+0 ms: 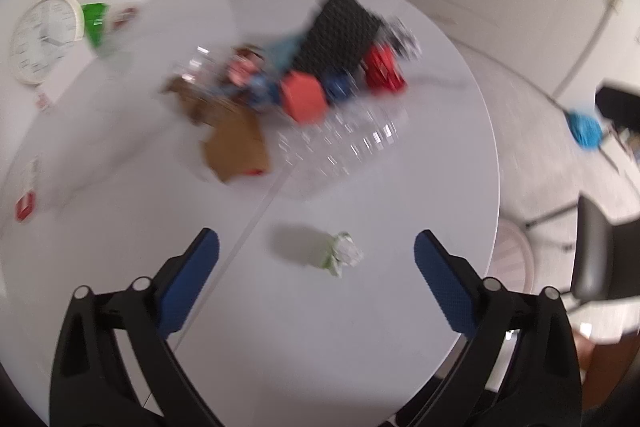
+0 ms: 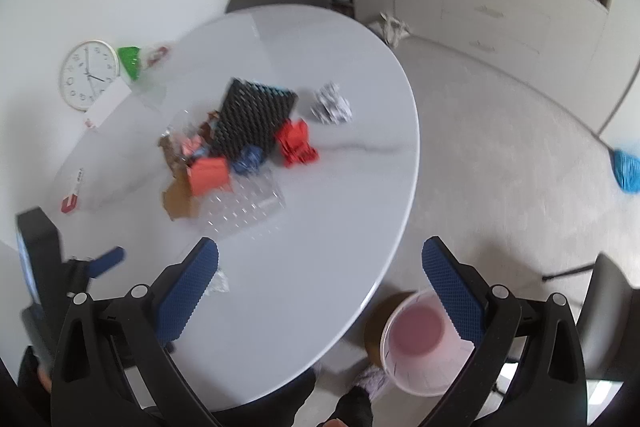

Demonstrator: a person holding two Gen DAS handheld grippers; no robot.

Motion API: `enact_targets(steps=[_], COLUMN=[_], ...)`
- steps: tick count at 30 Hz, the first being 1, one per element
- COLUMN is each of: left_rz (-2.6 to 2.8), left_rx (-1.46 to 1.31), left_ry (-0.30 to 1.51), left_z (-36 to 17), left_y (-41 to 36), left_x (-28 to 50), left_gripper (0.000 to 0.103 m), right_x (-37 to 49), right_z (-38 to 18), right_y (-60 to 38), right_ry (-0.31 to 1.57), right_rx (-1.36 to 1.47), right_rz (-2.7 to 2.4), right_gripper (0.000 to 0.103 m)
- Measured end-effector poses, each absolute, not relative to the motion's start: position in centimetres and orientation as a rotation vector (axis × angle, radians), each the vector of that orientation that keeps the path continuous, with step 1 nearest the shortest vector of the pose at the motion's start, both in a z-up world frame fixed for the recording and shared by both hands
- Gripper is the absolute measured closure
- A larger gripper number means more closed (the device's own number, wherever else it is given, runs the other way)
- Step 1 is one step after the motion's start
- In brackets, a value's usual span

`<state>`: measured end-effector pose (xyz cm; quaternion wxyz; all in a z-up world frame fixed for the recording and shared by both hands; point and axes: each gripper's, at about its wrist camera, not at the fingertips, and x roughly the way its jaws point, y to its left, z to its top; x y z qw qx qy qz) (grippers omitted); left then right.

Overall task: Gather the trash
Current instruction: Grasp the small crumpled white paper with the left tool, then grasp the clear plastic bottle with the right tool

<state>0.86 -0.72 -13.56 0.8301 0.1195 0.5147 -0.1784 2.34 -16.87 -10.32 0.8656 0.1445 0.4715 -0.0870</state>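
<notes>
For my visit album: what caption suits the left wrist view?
Open left gripper poised above a crumpled wrapper on the white table.

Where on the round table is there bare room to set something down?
Bare: the near table between the clear plastic tray and the rim, except one crumpled wrapper; also the far side beyond the black mat. Crowded: the centre pile.

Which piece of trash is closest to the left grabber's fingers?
The small crumpled clear-and-green wrapper, lying alone on the white table just ahead of the open left gripper. The other trash sits piled farther away.
</notes>
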Motion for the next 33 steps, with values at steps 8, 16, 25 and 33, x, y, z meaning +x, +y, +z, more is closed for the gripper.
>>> enact_targets(steps=[8, 16, 25, 33], left_rz=[-0.447, -0.465, -0.516, -0.511], left_rx=[0.293, 0.250, 0.171, 0.124], left_ry=[1.191, 1.247, 1.235, 1.169], left_z=[-19.6, -22.5, -21.1, -16.9], left_y=[-2.6, -1.9, 0.6, 5.5], left_x=[2.0, 2.9, 3.6, 3.9], left_gripper=[0.035, 0.072, 0.073, 0.073], right_x=[1.7, 2.1, 7.0, 10.4], right_z=[-13.7, -14.7, -14.8, -18.8], right_y=[-17.8, -17.7, -12.5, -3.3], right_ry=[1.068, 1.090, 1.109, 1.067], right_rx=[0.377, 0.384, -0.037, -0.786], right_rz=[-0.242, -0.251, 0.048, 0.475], right_gripper=[0.002, 0.002, 0.002, 0.002])
